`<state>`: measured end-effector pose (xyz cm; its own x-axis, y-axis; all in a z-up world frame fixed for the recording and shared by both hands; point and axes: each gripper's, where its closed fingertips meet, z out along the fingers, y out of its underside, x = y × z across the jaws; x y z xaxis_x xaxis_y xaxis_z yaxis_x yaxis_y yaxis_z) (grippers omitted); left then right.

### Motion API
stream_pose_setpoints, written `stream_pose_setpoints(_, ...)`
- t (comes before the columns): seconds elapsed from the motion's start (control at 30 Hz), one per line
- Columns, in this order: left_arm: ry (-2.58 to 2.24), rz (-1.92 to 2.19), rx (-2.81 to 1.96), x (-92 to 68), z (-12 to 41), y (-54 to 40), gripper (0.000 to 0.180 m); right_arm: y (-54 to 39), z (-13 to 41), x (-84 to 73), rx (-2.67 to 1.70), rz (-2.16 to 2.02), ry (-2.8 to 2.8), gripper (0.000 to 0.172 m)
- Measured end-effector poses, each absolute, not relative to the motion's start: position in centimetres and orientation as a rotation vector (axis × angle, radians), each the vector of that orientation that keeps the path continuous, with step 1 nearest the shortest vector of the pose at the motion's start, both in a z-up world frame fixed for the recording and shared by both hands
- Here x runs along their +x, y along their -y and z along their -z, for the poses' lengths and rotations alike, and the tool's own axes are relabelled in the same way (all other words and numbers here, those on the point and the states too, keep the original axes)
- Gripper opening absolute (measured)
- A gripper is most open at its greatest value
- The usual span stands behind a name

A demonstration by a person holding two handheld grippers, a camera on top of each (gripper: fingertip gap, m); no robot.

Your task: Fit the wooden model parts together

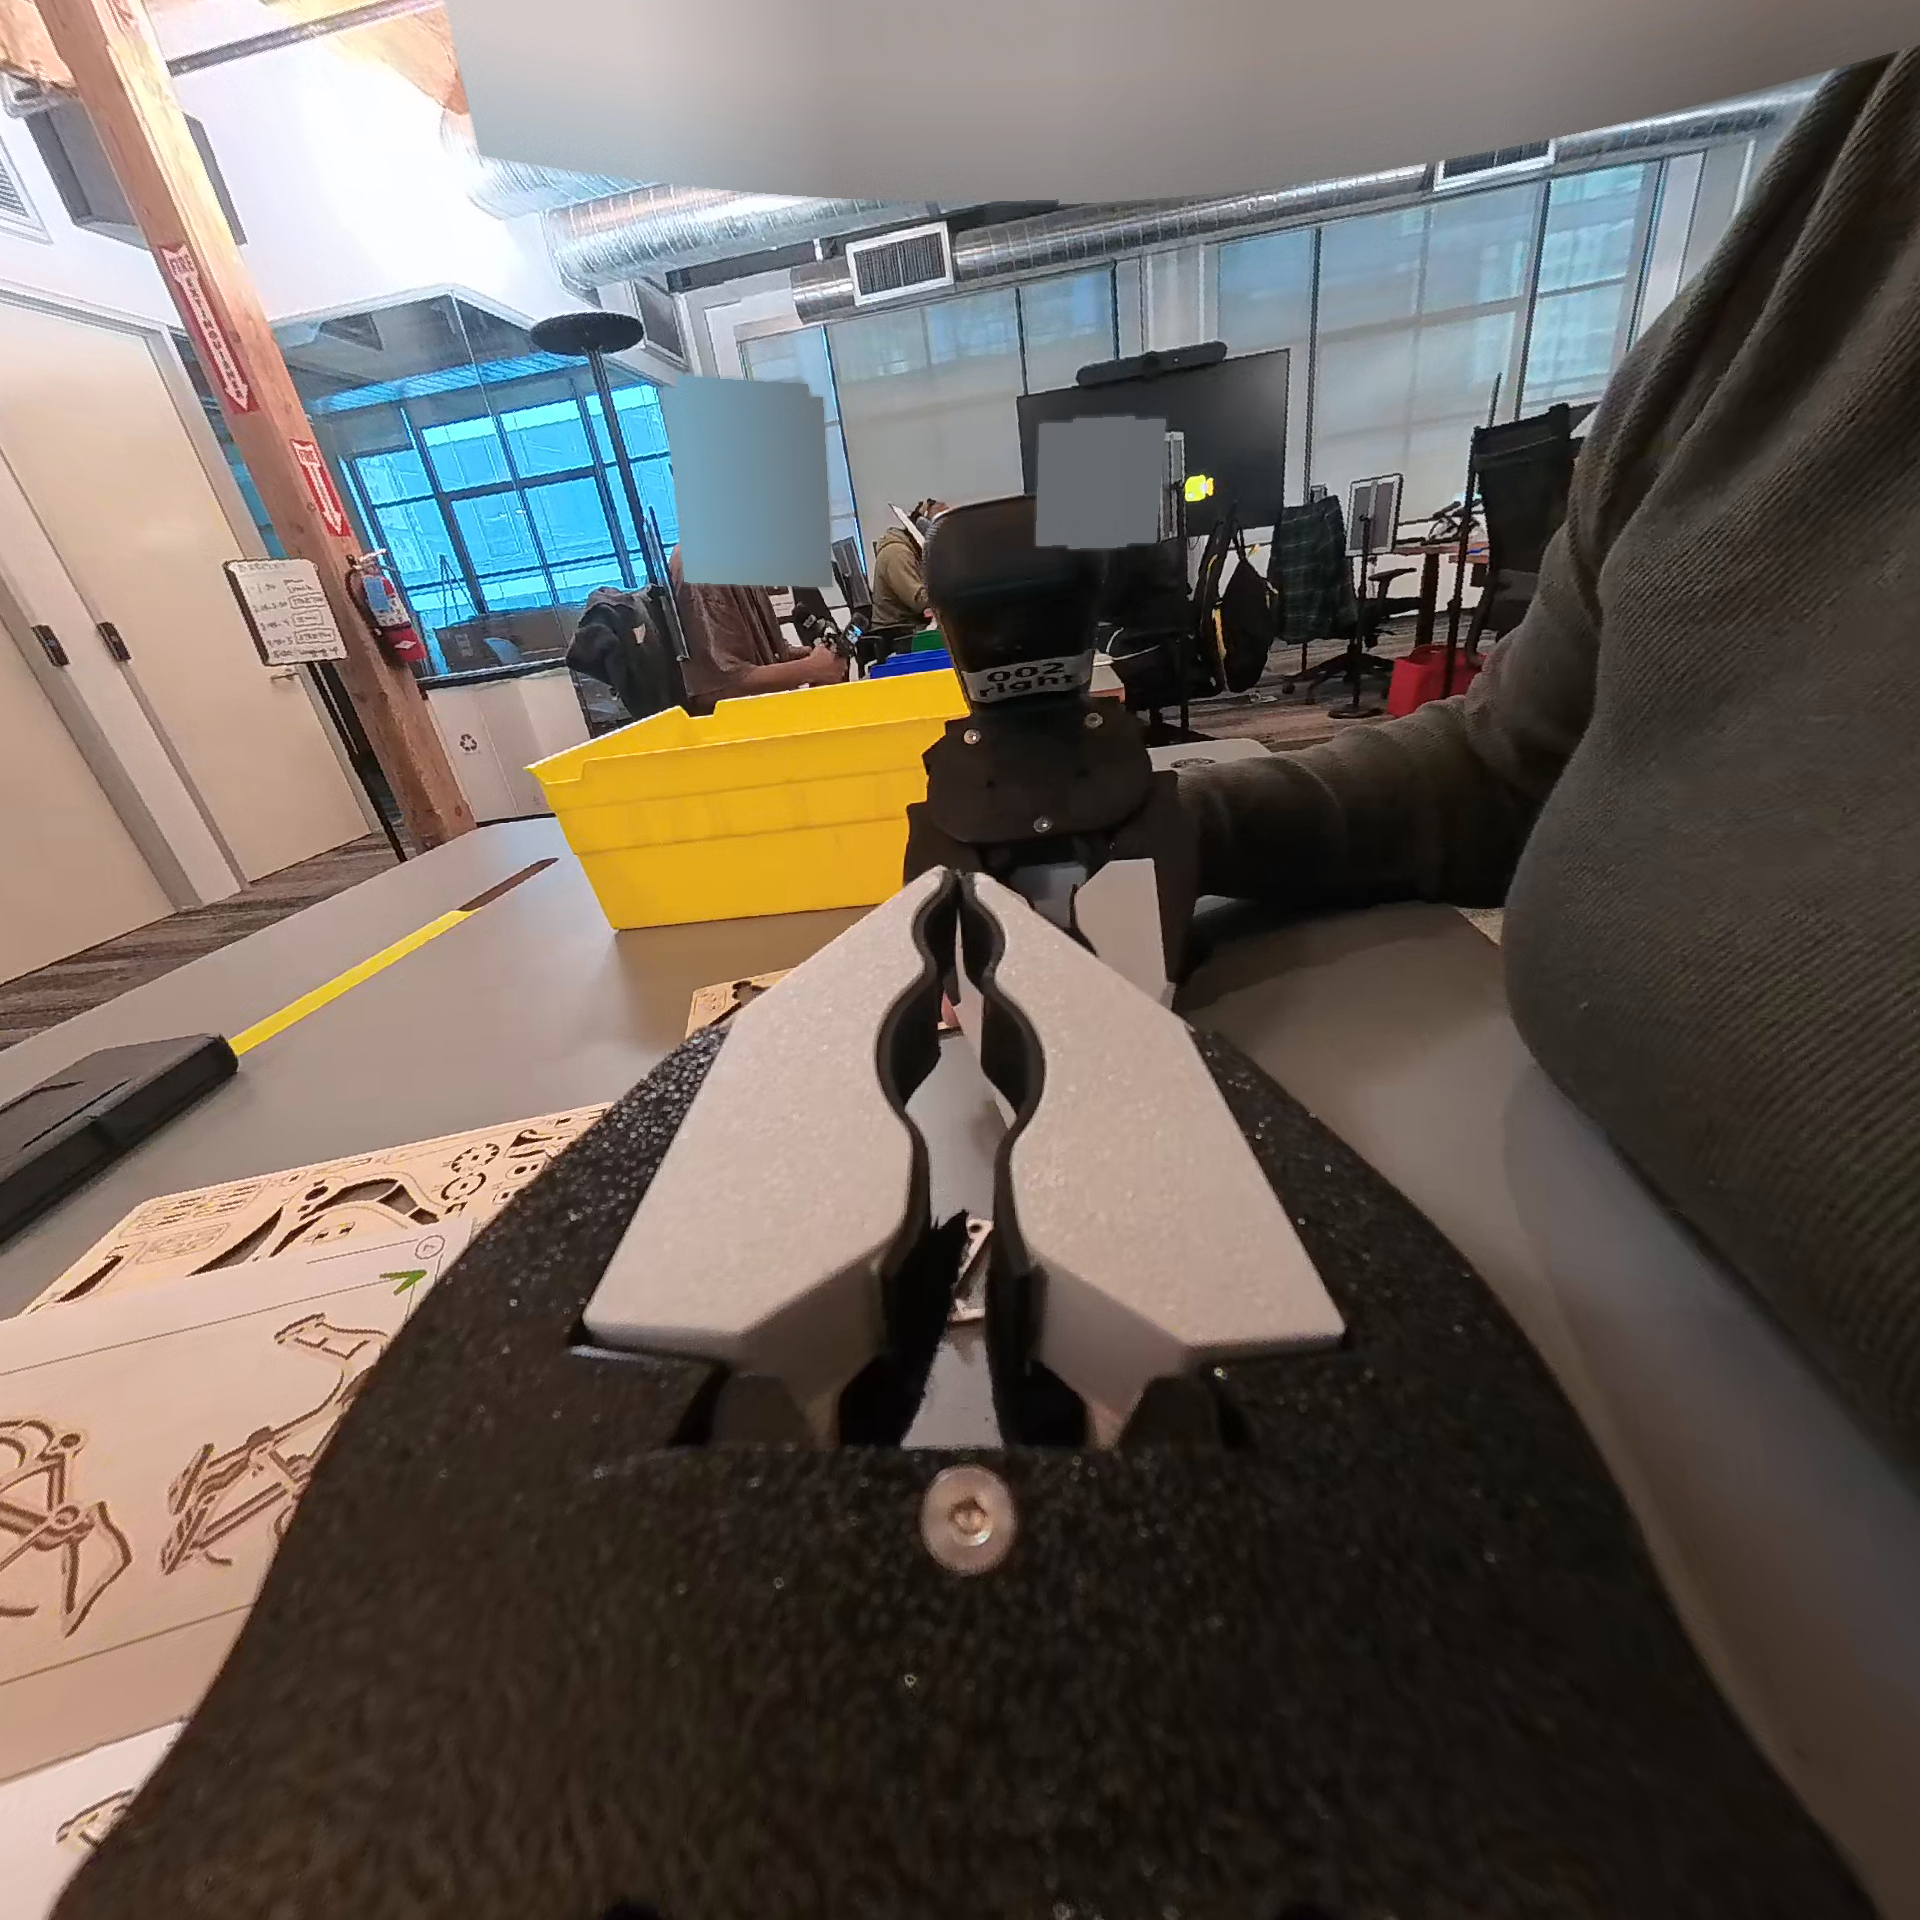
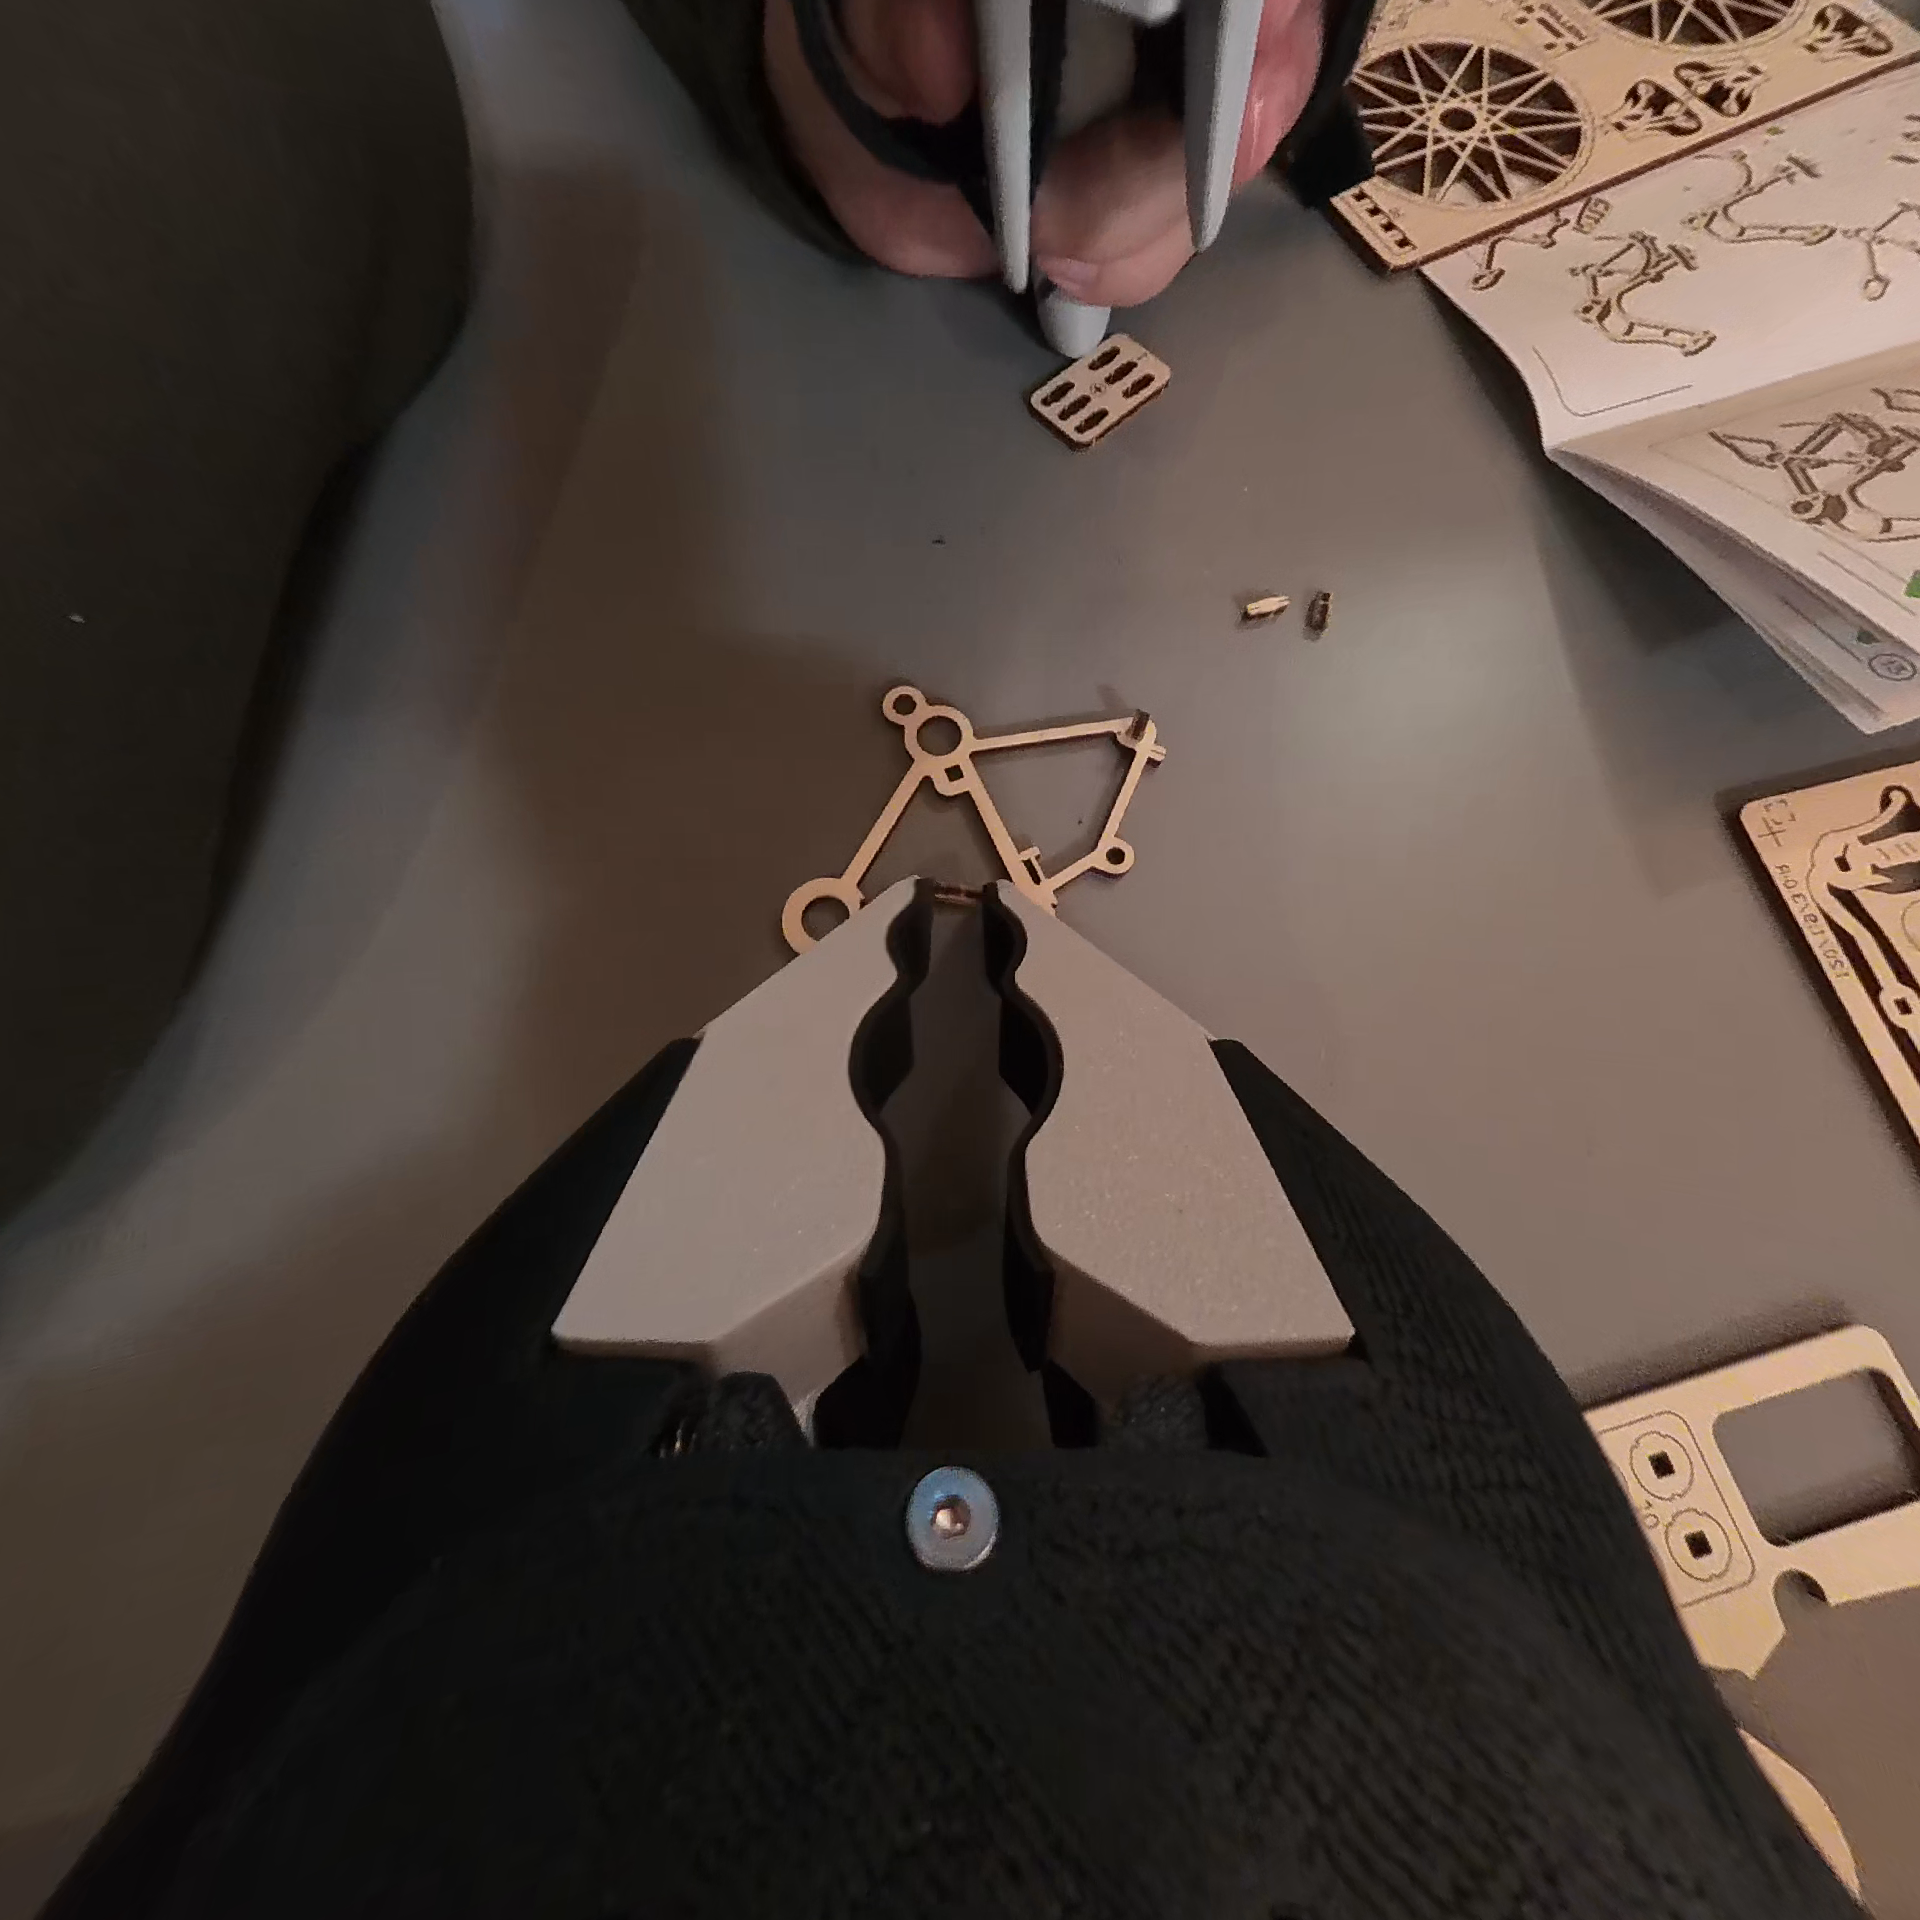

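Grey table [image 2: 623,623], parts scattered around. Right gripper [image 2: 958,889] is pinching a tiny wooden peg [image 2: 957,890] at its tips, right over the near edge of the flat frame [image 2: 987,810]. Left gripper [image 2: 1039,312], fingers together on nothing, sits opposite, tips just beside a small slotted plate [image 2: 1099,392].
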<state>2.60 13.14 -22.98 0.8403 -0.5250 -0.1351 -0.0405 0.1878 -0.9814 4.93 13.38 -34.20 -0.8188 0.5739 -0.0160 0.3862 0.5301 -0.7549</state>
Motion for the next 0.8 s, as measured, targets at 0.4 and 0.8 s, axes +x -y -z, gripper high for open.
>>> stream_pose_setpoints(0.4, -0.508, 0.367, -1.352, 2.7, 23.0, -13.1, 0.000, -13.9, 34.2, 5.1, -0.823, -1.151, 2.532, 0.008)
stream_pose_setpoints(0.8, -0.536, 0.379, -1.352, 3.1, 23.1, -13.0, 0.000, -18.7, 34.0, 4.8, -0.933, -0.994, 2.414, 0.009)
